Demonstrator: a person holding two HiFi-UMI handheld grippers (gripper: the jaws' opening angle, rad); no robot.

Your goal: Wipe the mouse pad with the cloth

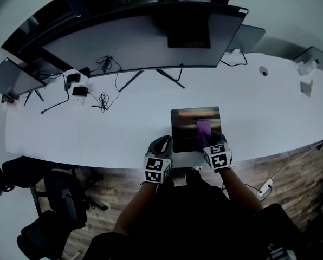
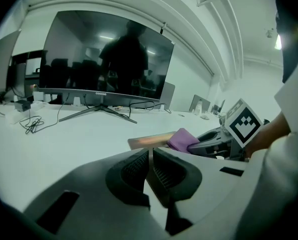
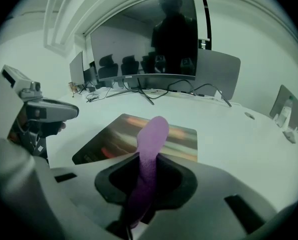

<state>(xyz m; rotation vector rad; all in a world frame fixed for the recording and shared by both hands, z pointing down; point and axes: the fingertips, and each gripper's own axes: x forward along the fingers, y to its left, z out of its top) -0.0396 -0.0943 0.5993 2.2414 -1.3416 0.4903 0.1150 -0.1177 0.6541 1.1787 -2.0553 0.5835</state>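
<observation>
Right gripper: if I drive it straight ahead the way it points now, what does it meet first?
The right gripper is shut on the purple cloth, which juts out ahead. The cloth's tip would likely meet the mouse pad first, around its middle, though depth is unclear.

The right tongs [image 3: 148, 181] pinch the purple cloth [image 3: 154, 131] over the mouse pad [image 3: 111, 141].

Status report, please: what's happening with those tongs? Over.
Right tongs clamped on purple cloth, over mouse pad. Left tongs closed at pad's edge. Nothing blocking.
</observation>
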